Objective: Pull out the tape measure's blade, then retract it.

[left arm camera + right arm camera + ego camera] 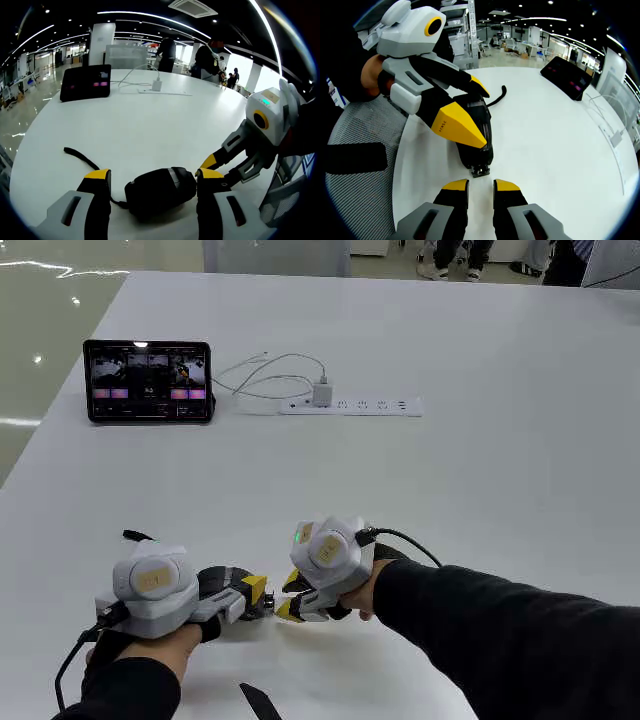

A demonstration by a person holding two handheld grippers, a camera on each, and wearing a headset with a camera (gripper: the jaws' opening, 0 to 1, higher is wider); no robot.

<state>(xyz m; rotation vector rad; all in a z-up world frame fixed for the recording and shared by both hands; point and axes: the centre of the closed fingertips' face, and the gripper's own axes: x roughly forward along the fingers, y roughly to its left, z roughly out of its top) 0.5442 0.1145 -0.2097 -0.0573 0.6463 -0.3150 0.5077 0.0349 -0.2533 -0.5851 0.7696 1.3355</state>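
While retracted, black tape measure (160, 192) (rounded)

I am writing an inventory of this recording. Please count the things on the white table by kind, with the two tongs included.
tablet: 1
power strip: 1
charger: 1
tape measure: 1
tongs: 2, left tongs and right tongs
Total: 6
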